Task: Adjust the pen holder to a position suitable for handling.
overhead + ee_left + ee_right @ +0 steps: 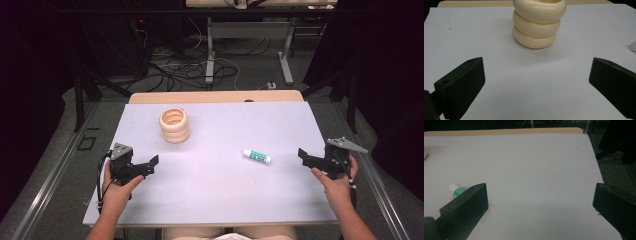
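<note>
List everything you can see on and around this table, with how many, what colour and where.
ringed holder: one, cream, three stacked rounded rings, upright, far left part of the table, ahead of the left tongs.
glue stick: one, white with a green label, lying flat, right of centre.
table: one, white top with a wooden far edge.
cables: several, dark and white, on the floor beyond the table.
desk frame: one, grey legs, background.
left tongs: one, black, open, near left edge of the table, in the left hand.
right tongs: one, black, open, right edge, in the right hand.
</note>
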### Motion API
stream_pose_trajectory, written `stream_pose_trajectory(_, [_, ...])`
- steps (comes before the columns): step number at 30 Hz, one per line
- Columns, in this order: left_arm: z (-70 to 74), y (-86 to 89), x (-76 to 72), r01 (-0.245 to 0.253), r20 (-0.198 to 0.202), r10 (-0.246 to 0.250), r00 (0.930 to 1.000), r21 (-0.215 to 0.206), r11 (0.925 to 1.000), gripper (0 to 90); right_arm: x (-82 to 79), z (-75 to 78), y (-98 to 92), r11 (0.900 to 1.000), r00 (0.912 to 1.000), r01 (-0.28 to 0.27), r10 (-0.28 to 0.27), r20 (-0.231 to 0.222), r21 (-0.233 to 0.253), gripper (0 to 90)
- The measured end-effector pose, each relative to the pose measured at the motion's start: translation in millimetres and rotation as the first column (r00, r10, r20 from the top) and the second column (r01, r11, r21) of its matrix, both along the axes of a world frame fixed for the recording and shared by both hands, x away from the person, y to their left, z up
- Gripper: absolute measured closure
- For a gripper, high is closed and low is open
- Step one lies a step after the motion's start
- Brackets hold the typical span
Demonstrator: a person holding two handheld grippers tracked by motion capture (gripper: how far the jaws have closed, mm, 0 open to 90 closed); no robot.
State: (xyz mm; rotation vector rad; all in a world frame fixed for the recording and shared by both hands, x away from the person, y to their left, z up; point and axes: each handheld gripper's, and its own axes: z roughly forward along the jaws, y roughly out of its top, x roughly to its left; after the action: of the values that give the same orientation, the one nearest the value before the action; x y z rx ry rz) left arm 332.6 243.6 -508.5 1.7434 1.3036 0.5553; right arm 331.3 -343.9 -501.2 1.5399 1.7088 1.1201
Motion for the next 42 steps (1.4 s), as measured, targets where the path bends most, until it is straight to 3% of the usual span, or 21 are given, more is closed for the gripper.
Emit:
stream_pose_trajectory(11, [0.8, 3.4, -3.0, -0.011, -0.003, 0.011, 0.9999, 0.003, 0.9999, 1.7, 7.2, -2.2, 6.1, 0.999, 0.9996, -0.03, 0.03, -0.003, -0.014, 0.0])
stream_pose_trajectory(21, [11.1, 6.0, 1.2, -0.046, 0.003, 0.046, 0.9989, -0.02, 0.9987, 4.3, 8.8, -1.5, 8.2, 0.999, 0.9989, -0.047, 0.047, -0.004, -0.026, 0.0])
stream_pose_trajectory(36, [40.5, -6.6, 27.0, -0.038, -0.006, 0.038, 0.9992, -0.041, 0.9984, 14.9, 10.4, -0.7, 13.6, 0.998, 0.998, -0.062, 0.062, -0.01, -0.033, 0.0])
stream_pose_trajectory(42, [55.0, -14.3, 42.2, -0.033, 0.002, 0.033, 0.9995, -0.023, 0.9992, 16.3, 10.1, -1.4, 14.2, 0.998, 0.9984, -0.056, 0.056, -0.005, -0.028, 0.3])
